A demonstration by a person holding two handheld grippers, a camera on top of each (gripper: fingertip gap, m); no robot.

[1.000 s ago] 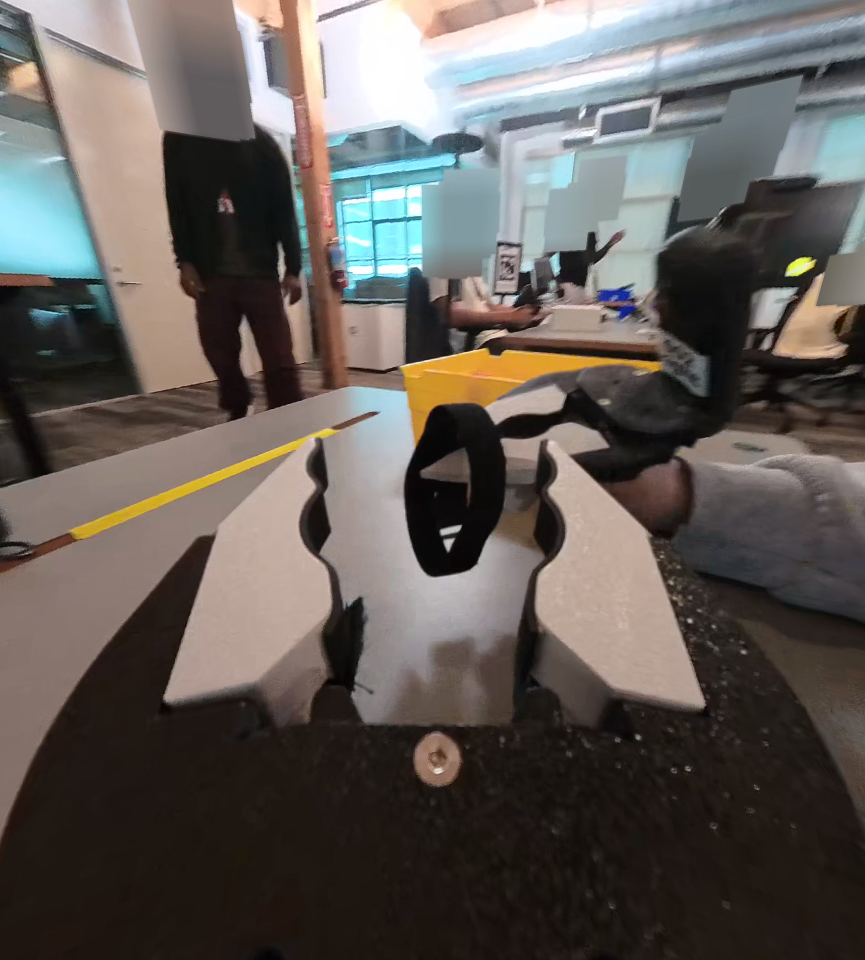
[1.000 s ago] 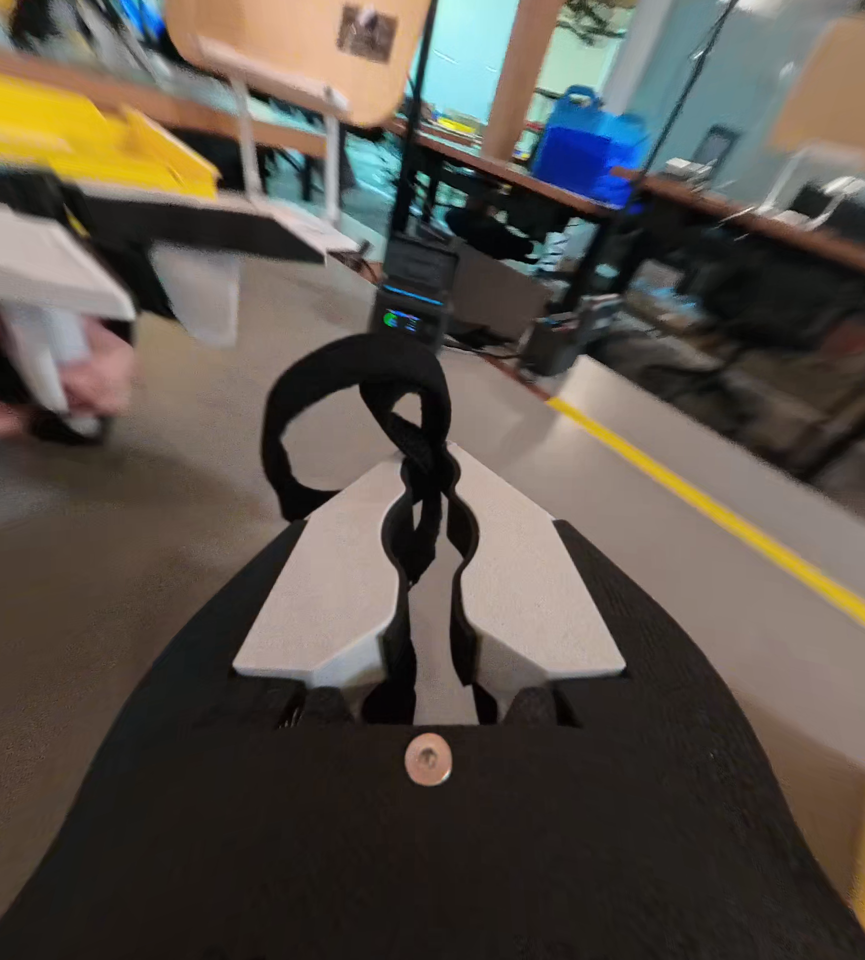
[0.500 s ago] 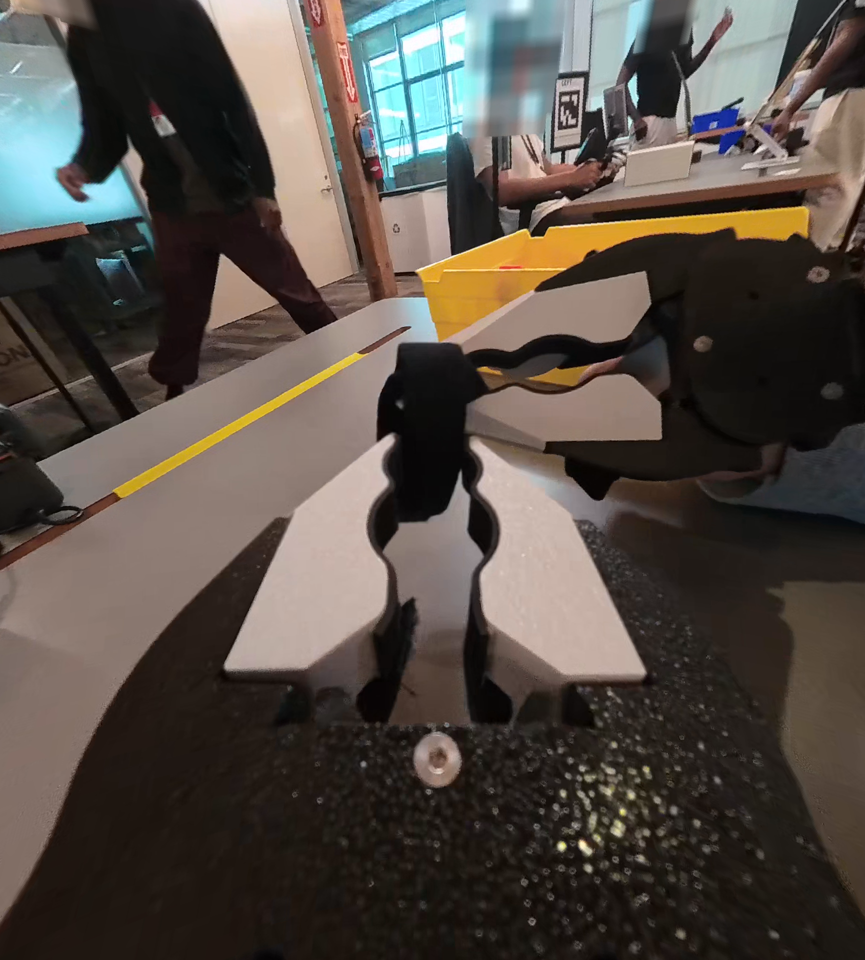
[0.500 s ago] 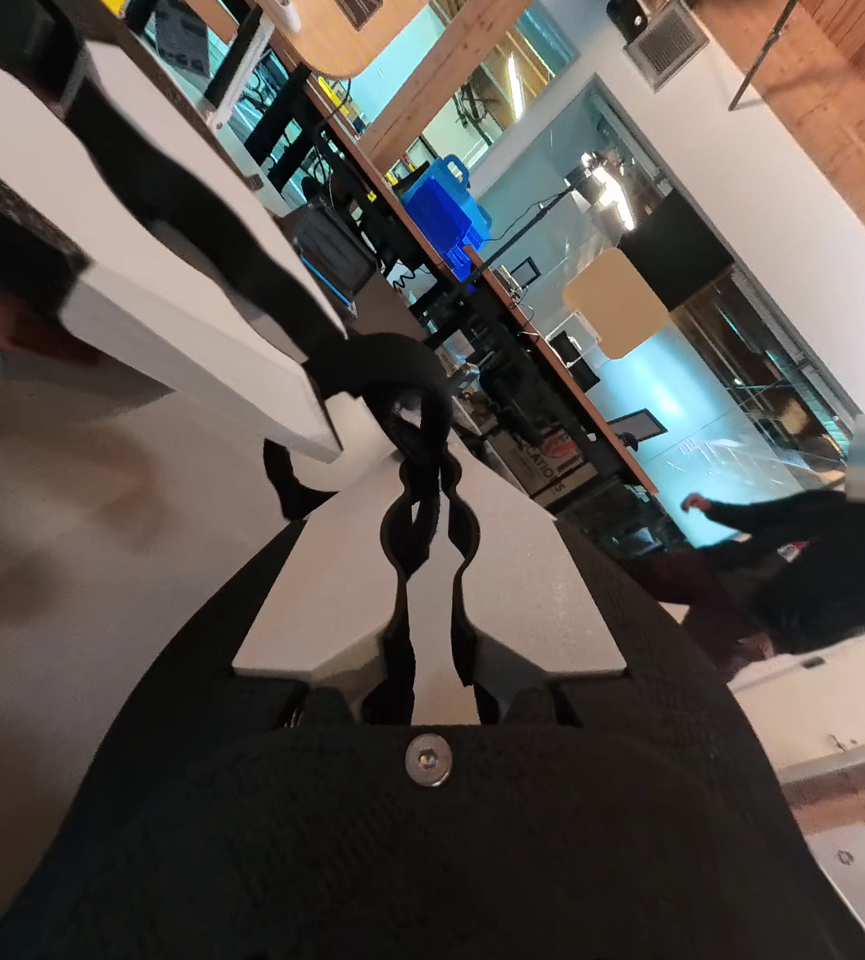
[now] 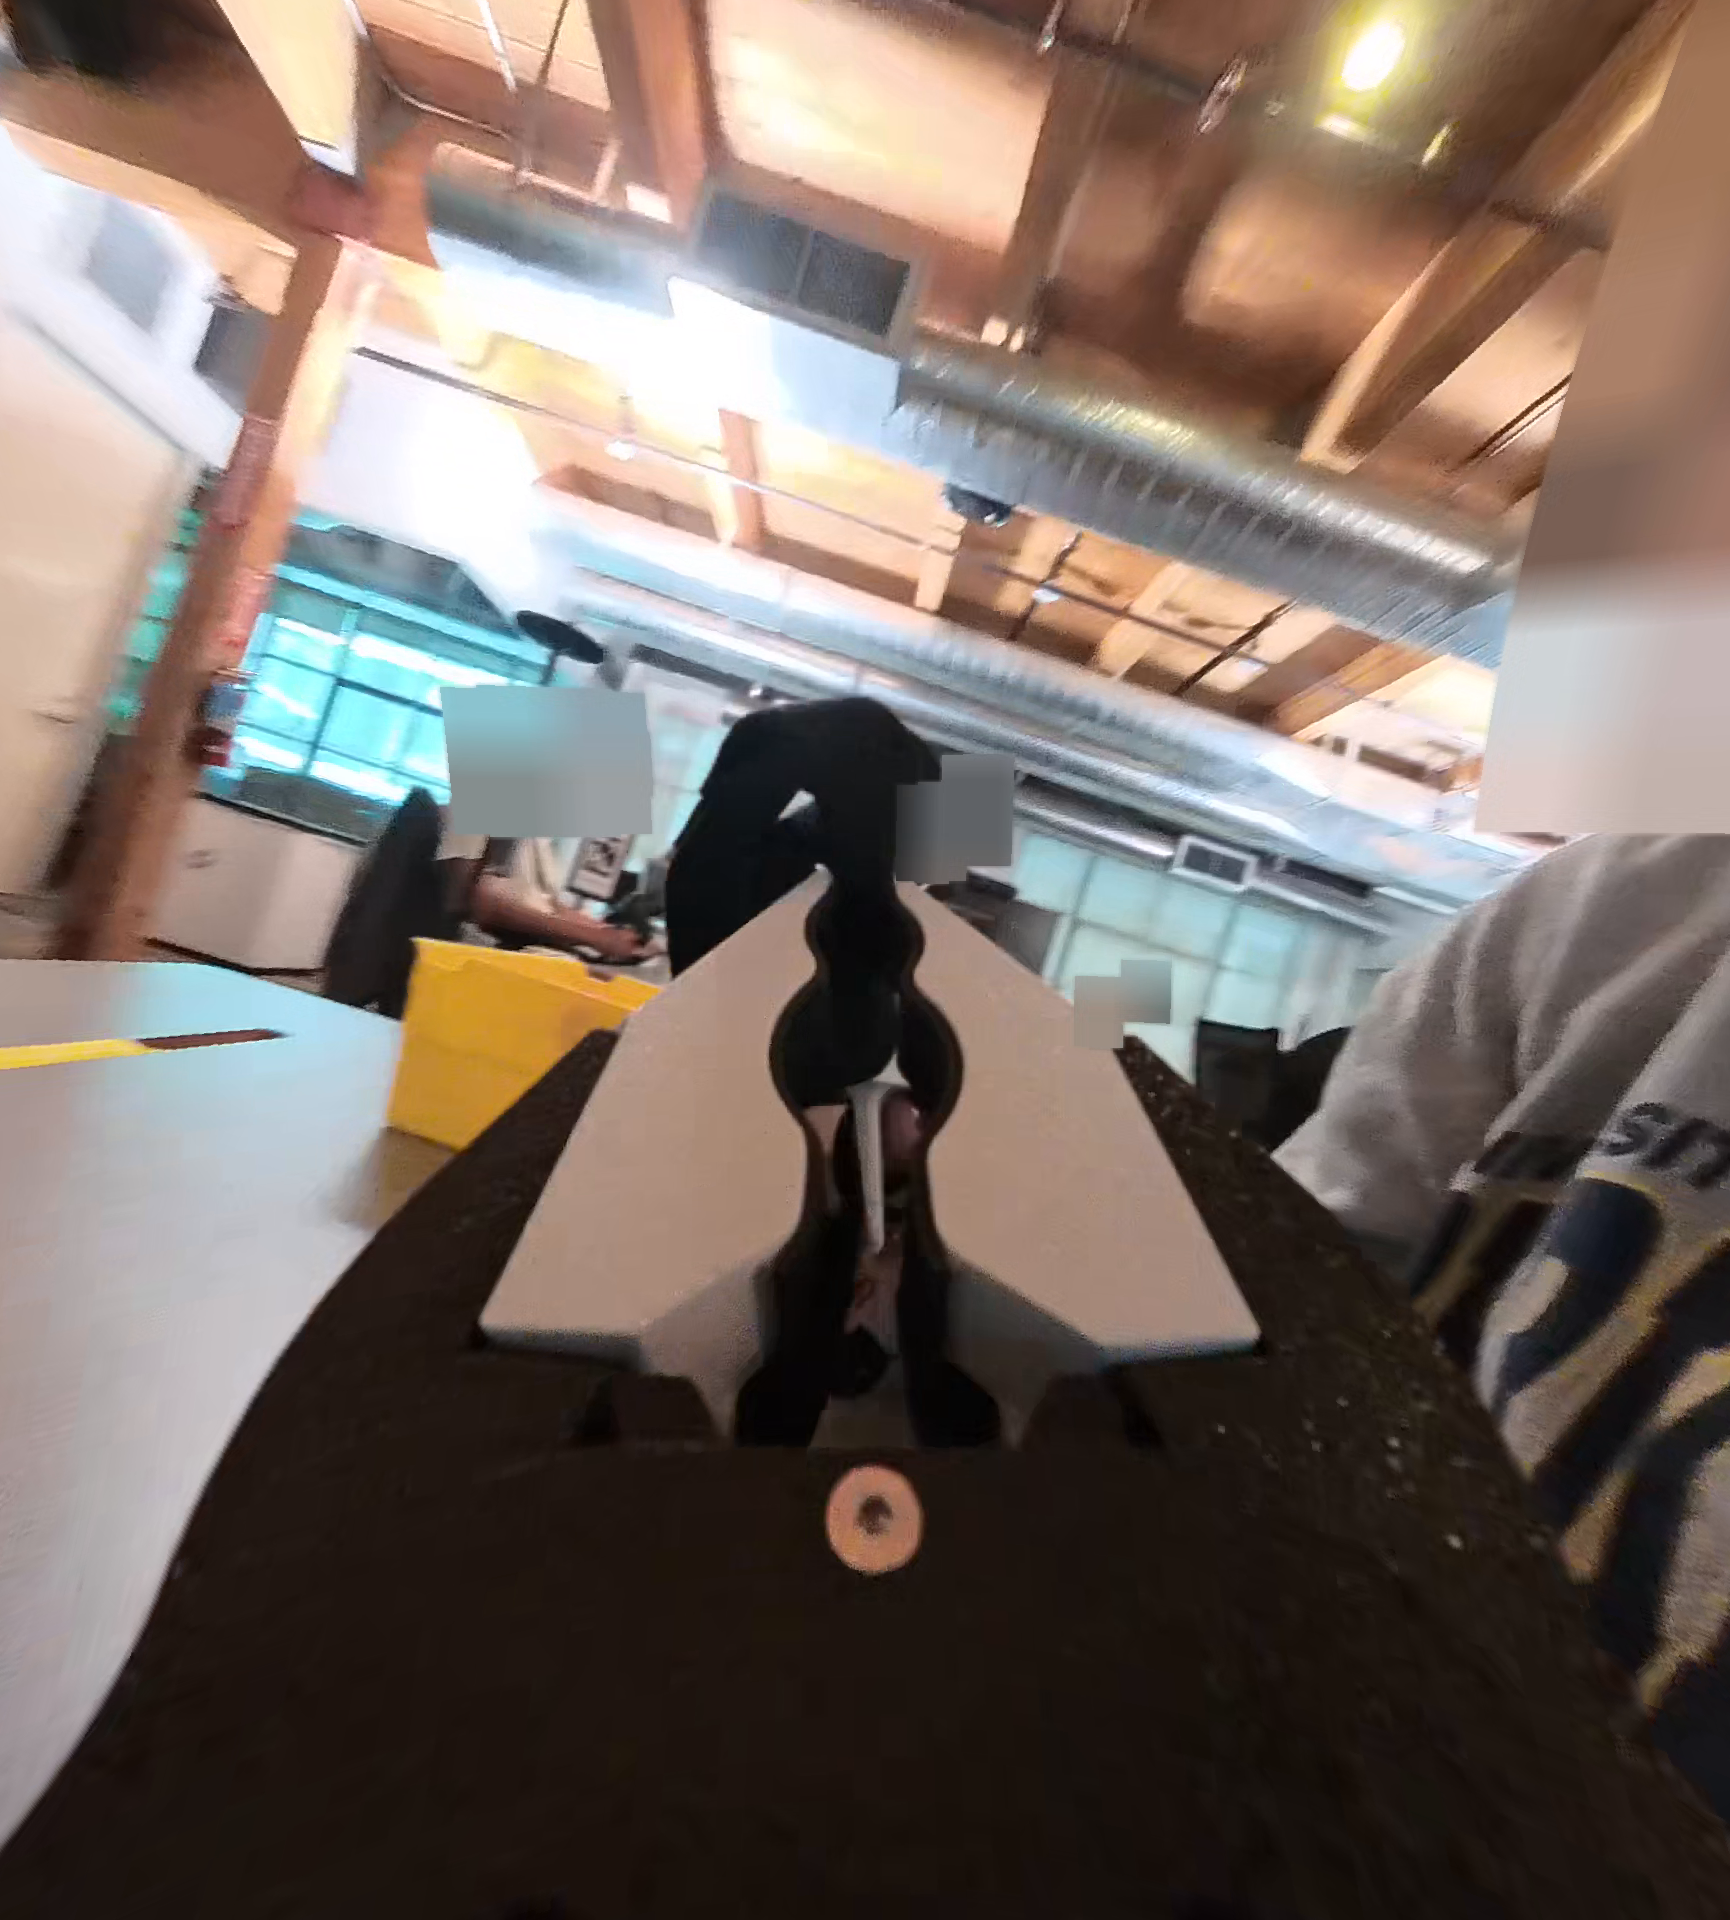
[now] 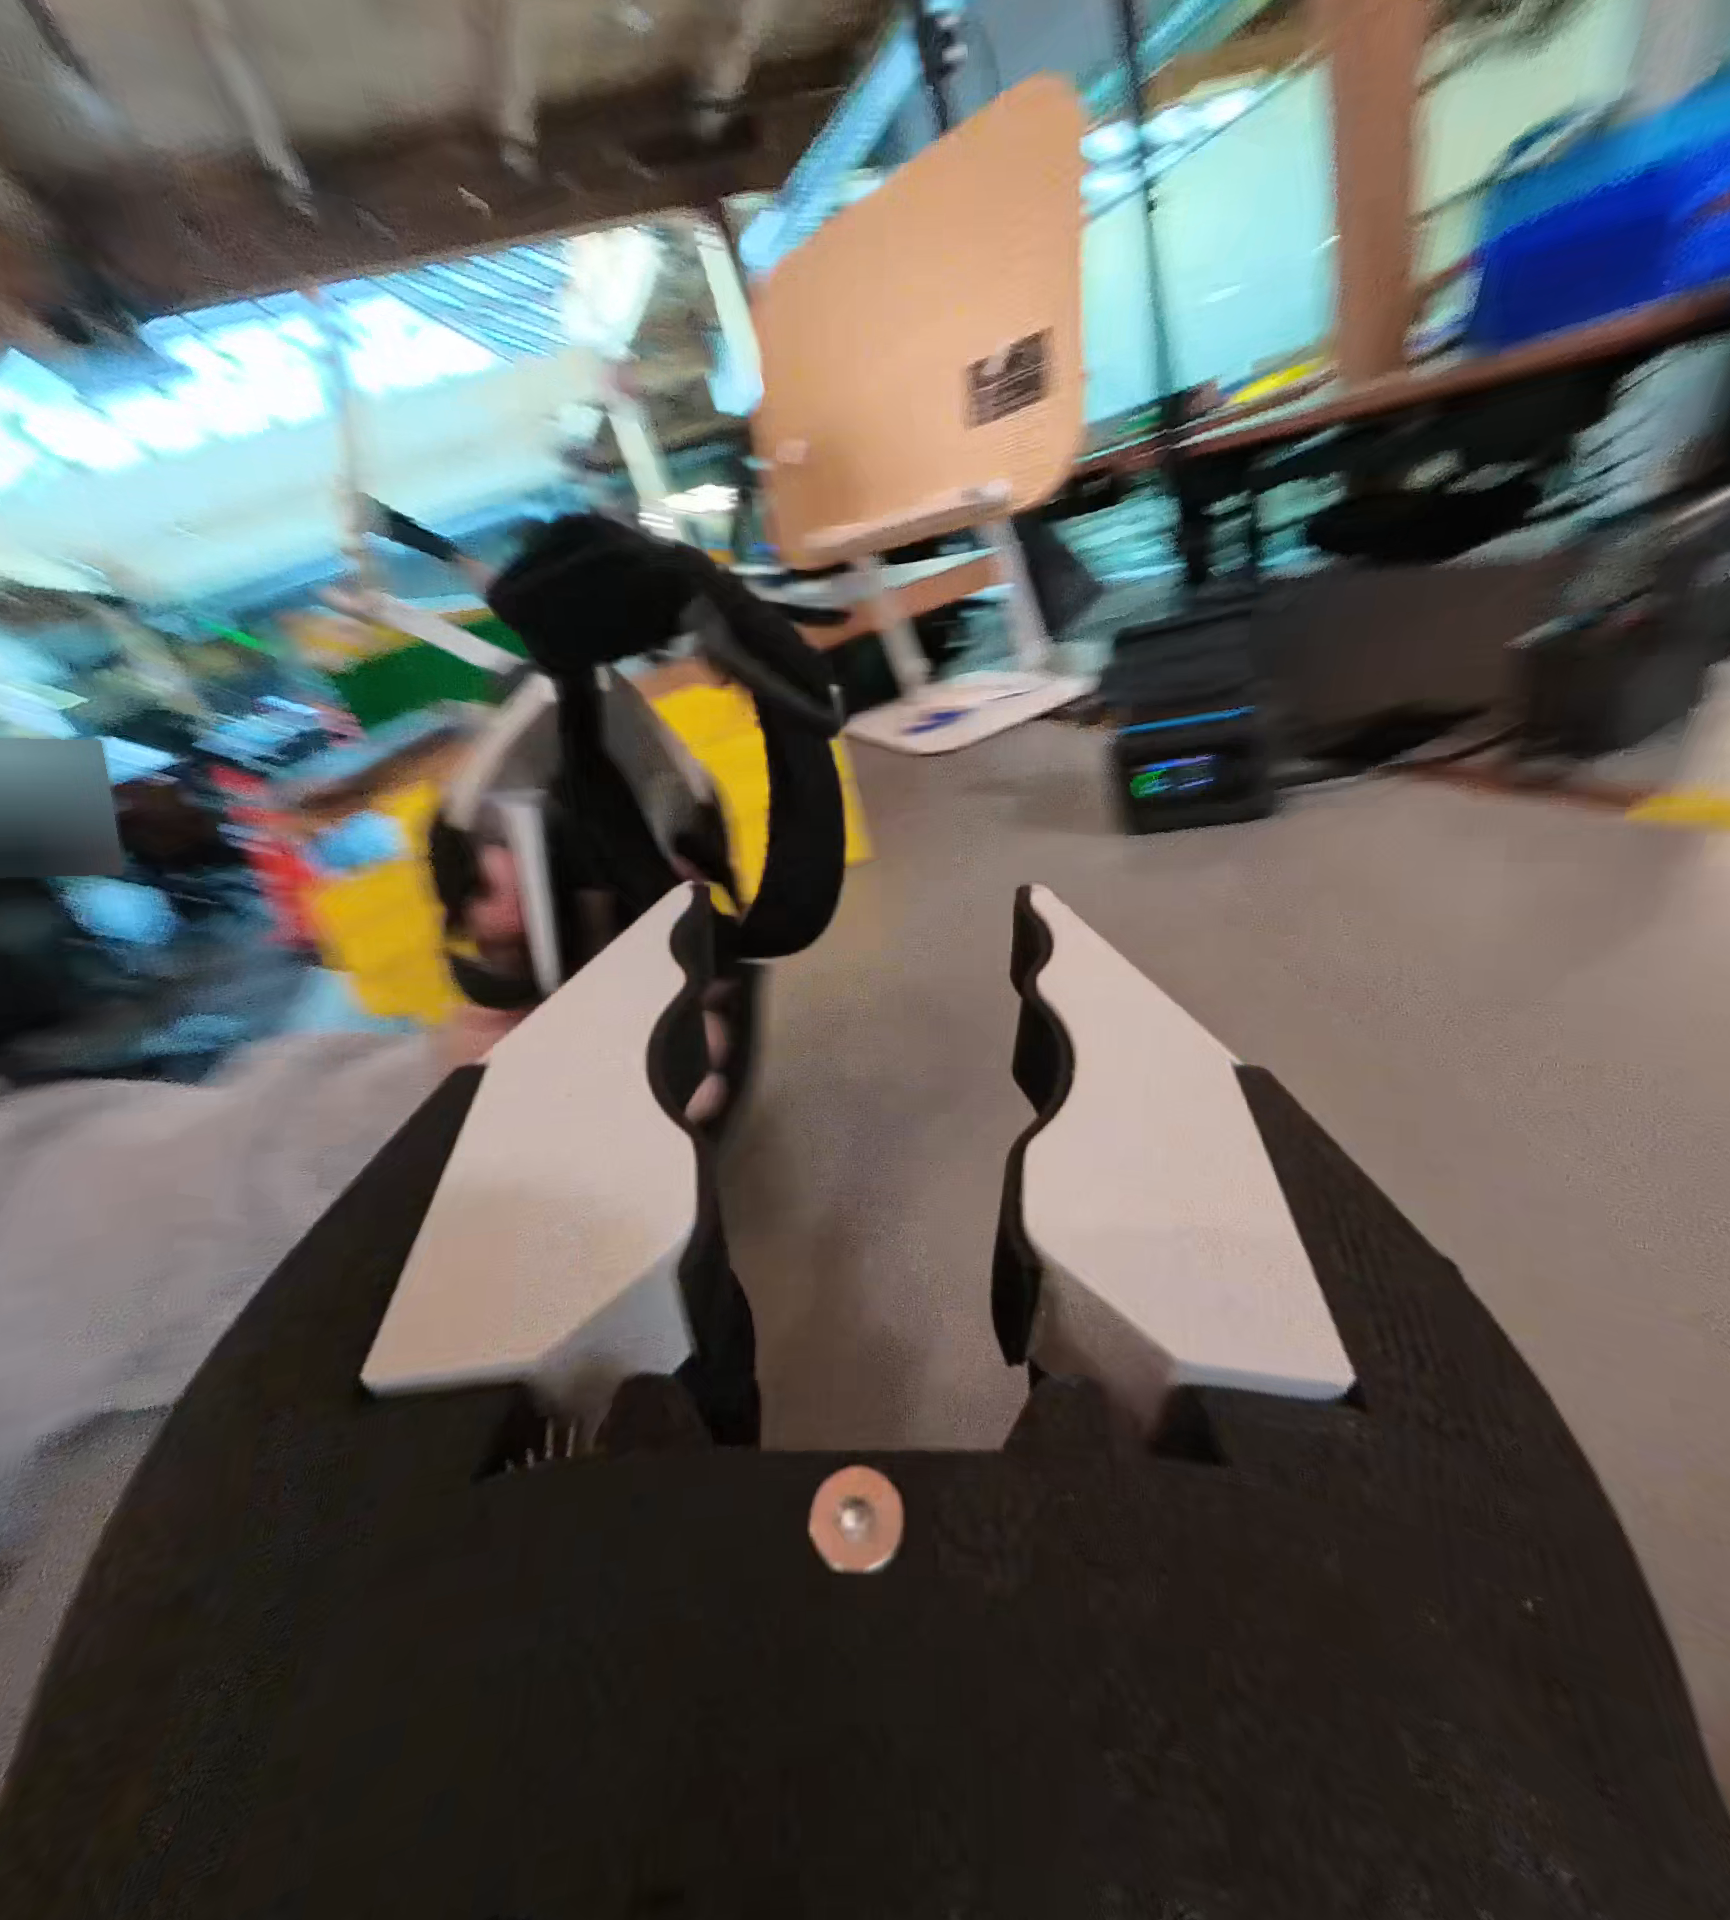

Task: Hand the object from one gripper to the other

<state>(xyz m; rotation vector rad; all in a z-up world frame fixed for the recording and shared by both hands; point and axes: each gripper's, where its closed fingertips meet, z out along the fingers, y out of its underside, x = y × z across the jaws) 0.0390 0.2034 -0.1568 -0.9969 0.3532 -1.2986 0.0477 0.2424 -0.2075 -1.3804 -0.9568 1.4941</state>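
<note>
My left gripper (image 5: 863, 925) clamps the strap (image 5: 788, 810); my right gripper (image 6: 861, 904) gapes empty beside it, so I retreat straight, avoiding snags.

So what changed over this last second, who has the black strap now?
The left hand-held gripper closed on the black strap and tilted upward; the right hand-held gripper let go, opened and drew back. The yellow bin stays on the table.

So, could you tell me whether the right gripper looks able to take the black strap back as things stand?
Probably yes: the right gripper is open, and the black strap hangs just ahead to its left, with nothing between them, though the left gripper is clamped on it.
</note>
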